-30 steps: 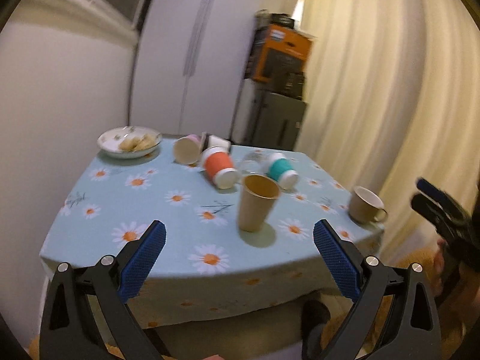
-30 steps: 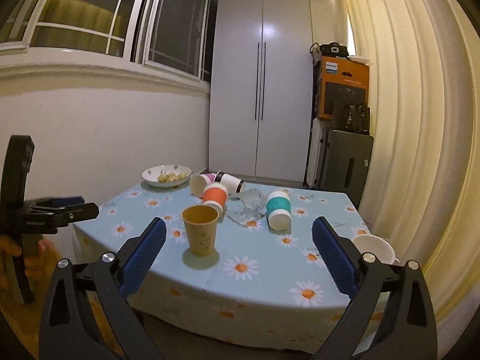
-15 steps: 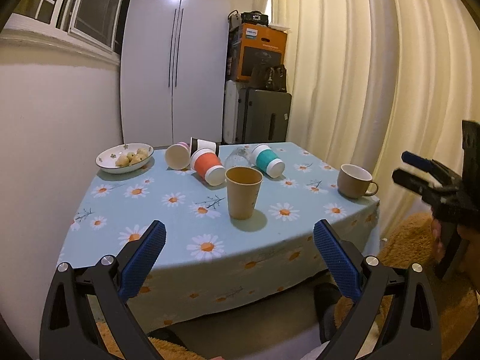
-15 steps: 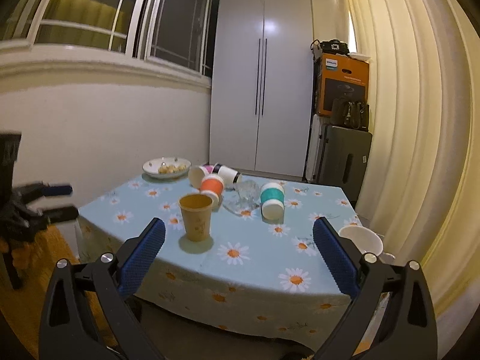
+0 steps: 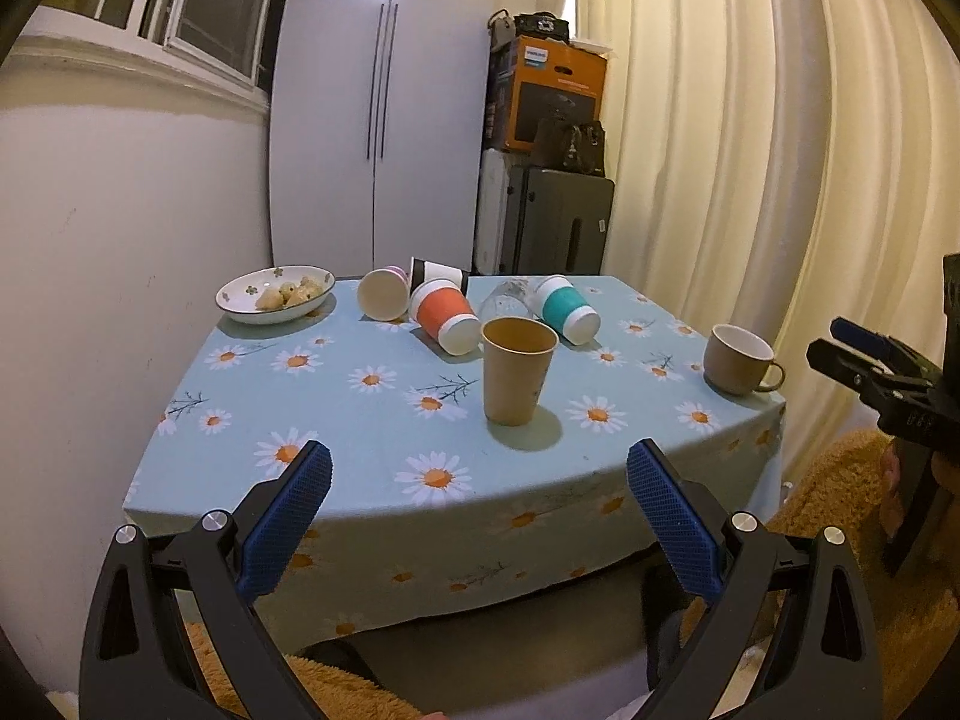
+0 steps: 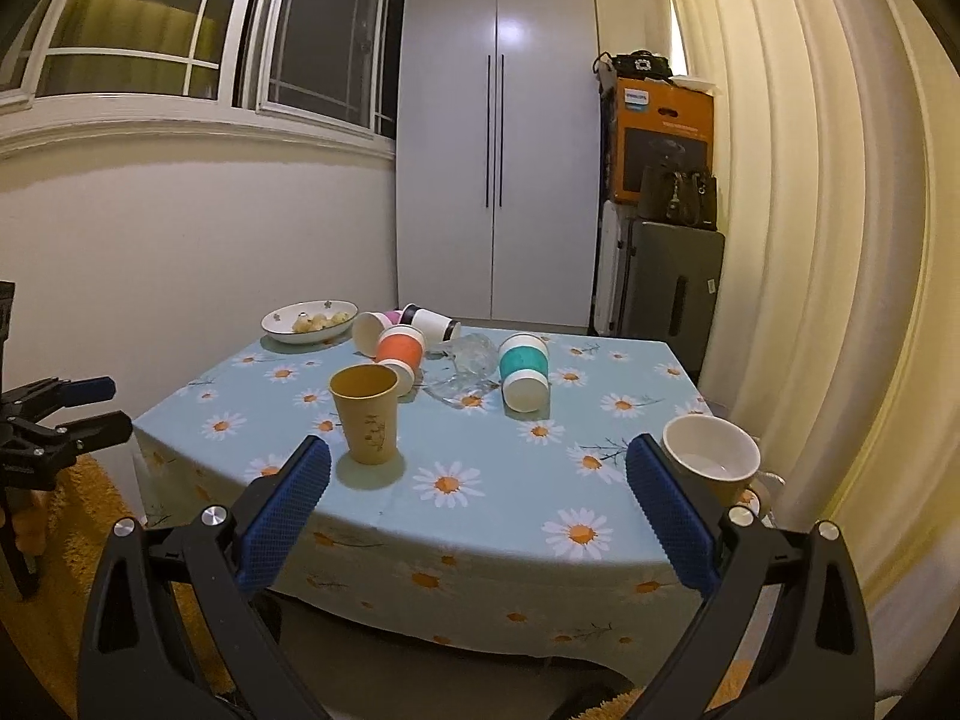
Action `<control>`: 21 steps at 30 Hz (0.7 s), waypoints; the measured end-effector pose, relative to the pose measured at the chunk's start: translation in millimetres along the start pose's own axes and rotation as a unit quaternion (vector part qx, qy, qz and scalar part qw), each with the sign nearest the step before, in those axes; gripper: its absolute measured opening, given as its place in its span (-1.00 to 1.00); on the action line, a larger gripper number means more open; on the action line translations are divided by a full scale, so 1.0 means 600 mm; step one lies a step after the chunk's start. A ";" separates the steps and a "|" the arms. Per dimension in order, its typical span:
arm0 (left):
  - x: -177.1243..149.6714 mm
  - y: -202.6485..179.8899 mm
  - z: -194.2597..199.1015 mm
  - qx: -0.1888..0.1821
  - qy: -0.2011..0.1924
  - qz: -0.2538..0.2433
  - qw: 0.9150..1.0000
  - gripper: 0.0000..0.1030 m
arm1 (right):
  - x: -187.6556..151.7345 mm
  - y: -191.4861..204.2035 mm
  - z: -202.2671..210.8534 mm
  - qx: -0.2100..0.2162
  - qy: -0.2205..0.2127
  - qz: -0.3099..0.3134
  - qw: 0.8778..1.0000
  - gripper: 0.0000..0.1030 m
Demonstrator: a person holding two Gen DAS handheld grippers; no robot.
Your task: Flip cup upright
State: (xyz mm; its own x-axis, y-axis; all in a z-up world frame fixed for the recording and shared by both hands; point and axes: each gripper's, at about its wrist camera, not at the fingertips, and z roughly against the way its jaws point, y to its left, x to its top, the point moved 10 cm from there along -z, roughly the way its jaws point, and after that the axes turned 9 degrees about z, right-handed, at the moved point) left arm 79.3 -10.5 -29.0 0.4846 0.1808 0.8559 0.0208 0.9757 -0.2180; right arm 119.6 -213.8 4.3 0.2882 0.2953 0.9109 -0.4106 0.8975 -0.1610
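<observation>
A tan paper cup [image 5: 517, 377] stands upright near the table's front; it also shows in the right wrist view [image 6: 366, 412]. Behind it several cups lie on their sides: an orange one [image 5: 445, 322] [image 6: 398, 352], a teal one [image 5: 565, 307] [image 6: 524, 371], a pink one [image 5: 383, 293], a black-and-white one [image 5: 438, 271] and a clear glass [image 5: 510, 296] [image 6: 465, 365]. My left gripper [image 5: 478, 501] is open and empty, in front of the table edge. My right gripper [image 6: 477, 501] is open and empty, also short of the table.
A beige mug [image 5: 738, 357] [image 6: 714, 462] stands upright at the table's right corner. A bowl of food [image 5: 275, 294] [image 6: 309, 320] sits at the back left. The table [image 5: 336, 408] has a daisy cloth. Wall on the left, curtain on the right, wardrobe and boxes behind.
Both grippers have drifted a little closer to the table and steadied. Both stay open. The cups have not moved.
</observation>
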 end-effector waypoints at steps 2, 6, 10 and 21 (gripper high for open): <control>0.001 0.002 0.001 0.000 -0.002 0.003 1.000 0.87 | -0.001 0.002 -0.002 -0.002 0.003 0.003 1.000 0.90; 0.001 0.003 0.002 -0.001 -0.003 0.004 1.000 0.87 | -0.001 0.004 -0.004 -0.004 0.004 0.008 1.000 0.90; 0.000 0.005 -0.001 0.001 0.001 0.007 1.000 0.87 | -0.002 0.004 -0.006 -0.006 0.006 0.009 1.000 0.90; -0.002 0.006 -0.008 0.002 0.004 0.005 1.000 0.87 | -0.004 0.007 -0.012 -0.005 0.012 0.012 1.000 0.90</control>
State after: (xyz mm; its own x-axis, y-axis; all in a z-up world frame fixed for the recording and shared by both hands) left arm 82.9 -7.6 -32.8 0.4910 0.1906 0.8500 0.0114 0.9743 -0.2251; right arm 123.5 -208.4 -1.4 0.2986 0.3248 0.8974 -0.4096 0.8929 -0.1869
